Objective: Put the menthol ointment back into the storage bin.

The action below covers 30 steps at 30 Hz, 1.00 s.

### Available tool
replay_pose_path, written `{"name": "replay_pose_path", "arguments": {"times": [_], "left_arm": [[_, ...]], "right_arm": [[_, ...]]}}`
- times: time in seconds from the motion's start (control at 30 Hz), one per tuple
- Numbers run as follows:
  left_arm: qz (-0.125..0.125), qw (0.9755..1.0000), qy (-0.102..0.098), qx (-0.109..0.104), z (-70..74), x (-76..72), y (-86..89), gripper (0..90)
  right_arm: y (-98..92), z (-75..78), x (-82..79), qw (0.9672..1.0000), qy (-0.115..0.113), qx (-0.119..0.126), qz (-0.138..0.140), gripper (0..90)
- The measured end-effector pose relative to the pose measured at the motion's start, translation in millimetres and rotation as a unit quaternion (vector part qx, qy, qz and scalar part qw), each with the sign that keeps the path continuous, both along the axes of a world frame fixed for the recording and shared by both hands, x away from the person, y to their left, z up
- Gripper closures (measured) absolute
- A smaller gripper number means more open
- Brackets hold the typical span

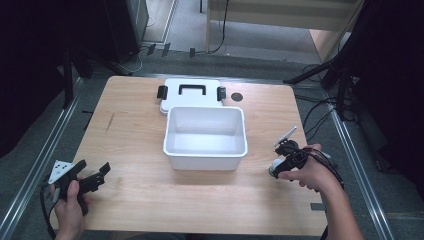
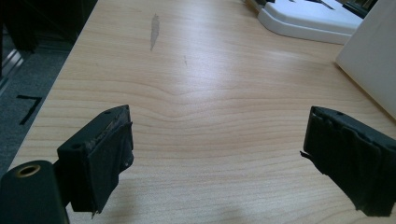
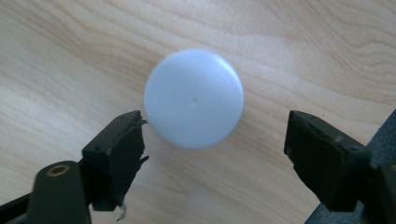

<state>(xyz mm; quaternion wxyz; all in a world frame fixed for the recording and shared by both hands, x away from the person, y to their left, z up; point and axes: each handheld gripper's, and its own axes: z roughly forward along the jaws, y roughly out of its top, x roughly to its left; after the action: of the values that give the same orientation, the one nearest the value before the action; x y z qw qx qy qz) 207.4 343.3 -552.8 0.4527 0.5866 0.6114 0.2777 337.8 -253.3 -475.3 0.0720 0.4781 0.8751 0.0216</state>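
Now my right hand-held gripper (image 3: 212,140) hangs spread wide above the pale round cap (image 3: 194,98) on the desk (image 1: 140,200), right of the white bin (image 1: 205,134). I'd centre before clamping. Left hand-held gripper (image 2: 217,163) waits released, near-left.

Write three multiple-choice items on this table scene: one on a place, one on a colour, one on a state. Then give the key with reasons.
1. The lid lies:
A. on the bin
B. behind the bin, flat on the table
C. in the left gripper

2. The bin is:
A. white
B. red
C. green

3. The right gripper is:
A. shut on the round cap
B. open above the round cap
C. inside the bin

Key: 1 B, it lies on the table past the bin. 2 A, its walls are white. 3 B, its jaws stand apart around the round cap.
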Motion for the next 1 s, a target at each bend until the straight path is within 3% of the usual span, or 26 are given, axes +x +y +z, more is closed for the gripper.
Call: {"name": "replay_pose_path", "arguments": {"times": [0.27, 0.5, 0.73, 0.83, 1.0], "left_arm": [[-0.002, 1.0, -0.001, -0.001, 0.0, -0.3, 0.5, 8.7], [-0.001, 1.0, 0.0, -0.002, 0.0, -0.1, 0.4, 8.7], [0.0, 1.0, 0.0, -0.002, -0.1, 0.0, 0.4, 8.7], [-0.001, 1.0, 0.001, -0.002, 0.0, 0.0, 0.4, 8.7], [0.0, 1.0, 0.001, -0.001, -0.1, 0.1, 0.4, 8.7]], "right_arm": [[12.6, -1.3, 11.0, 0.9999, 0.009, 0.009, -0.004, 31.9], [14.8, -6.4, 18.4, 0.9991, 0.035, 0.019, -0.016, 48.4], [13.5, -4.4, 19.1, 0.9984, 0.05, 0.02, -0.019, 51.1], [15.4, -1.6, 18.5, 0.9982, 0.057, 0.02, -0.004, 51.3], [17.8, 5.4, 19.5, 0.9984, 0.052, 0.024, 0.005, 51.3]]}}
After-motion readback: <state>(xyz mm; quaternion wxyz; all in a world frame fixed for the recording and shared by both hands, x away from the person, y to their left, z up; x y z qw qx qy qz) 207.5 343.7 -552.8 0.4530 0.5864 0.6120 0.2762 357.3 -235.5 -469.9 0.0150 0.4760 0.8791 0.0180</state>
